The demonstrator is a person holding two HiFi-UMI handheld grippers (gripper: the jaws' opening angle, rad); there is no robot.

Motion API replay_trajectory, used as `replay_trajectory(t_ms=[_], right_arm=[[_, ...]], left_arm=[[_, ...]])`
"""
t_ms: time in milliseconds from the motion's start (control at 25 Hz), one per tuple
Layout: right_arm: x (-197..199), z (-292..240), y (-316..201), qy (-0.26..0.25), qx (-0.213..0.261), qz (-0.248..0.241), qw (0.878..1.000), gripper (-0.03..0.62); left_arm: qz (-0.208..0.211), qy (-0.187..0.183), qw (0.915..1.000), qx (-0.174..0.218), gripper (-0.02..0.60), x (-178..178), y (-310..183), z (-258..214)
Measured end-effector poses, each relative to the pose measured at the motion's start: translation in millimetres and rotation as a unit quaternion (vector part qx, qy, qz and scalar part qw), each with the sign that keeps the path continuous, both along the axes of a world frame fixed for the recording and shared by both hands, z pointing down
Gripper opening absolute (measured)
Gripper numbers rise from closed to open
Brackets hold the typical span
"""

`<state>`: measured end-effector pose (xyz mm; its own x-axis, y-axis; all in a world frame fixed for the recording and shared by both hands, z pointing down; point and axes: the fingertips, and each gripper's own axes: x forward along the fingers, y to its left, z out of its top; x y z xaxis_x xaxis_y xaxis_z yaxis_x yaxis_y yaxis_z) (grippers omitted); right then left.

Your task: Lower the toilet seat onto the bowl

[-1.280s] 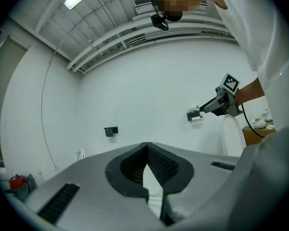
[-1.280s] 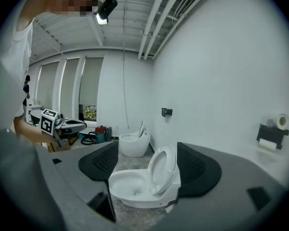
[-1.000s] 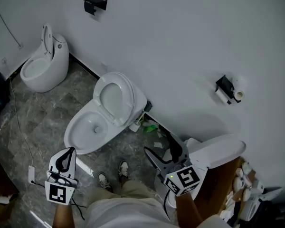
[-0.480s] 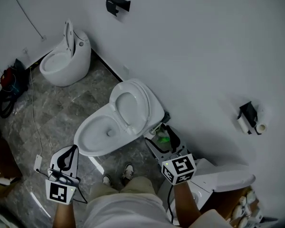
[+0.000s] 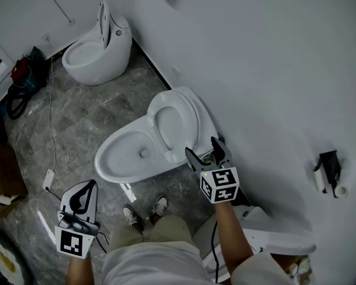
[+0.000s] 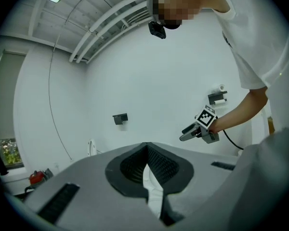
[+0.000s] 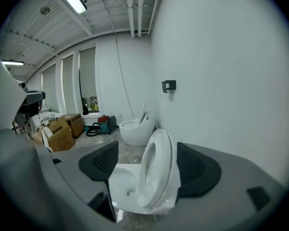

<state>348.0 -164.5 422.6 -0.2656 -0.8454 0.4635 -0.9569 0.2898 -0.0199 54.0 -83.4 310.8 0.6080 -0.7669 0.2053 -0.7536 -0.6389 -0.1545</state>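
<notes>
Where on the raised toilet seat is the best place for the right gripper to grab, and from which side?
The free top rim, approached from the bowl side. The toilet seat stands upright against its lid, and the open right gripper faces it nearly edge-on, so its jaws could probably straddle that thin rim.
</notes>
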Motion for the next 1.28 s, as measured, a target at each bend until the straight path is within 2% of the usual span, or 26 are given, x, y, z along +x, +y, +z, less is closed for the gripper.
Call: replay_trajectory(t_ms=[240,400,560,1120,1280], right_arm=[[0,49,-50,0.018,-0.027,0.016,0.999,0.353],[5,75,-73,0.032,-0.043,0.022,0.998,0.353],[7,84,-90,0.04,-0.048,0.024,0.998,0.353],[6,96,-106,0.075,-0.036,0.068,0.994,0.35],[11,96,-106,0.084,-0.033,0.092,0.992,0.302]], left_arm=[[-0.04,-0.01,0.9991,-0.008,0.005,-17,-1,0],[-0.054,-0.014,0.9984,-0.006,0.005,-20,0,3],[-0.064,-0.015,0.9976,-0.02,0.005,-25,0,16],[-0.065,-0.013,0.997,-0.038,0.005,-31,4,15],[-0.061,-0.013,0.9969,-0.048,0.005,-32,9,16]])
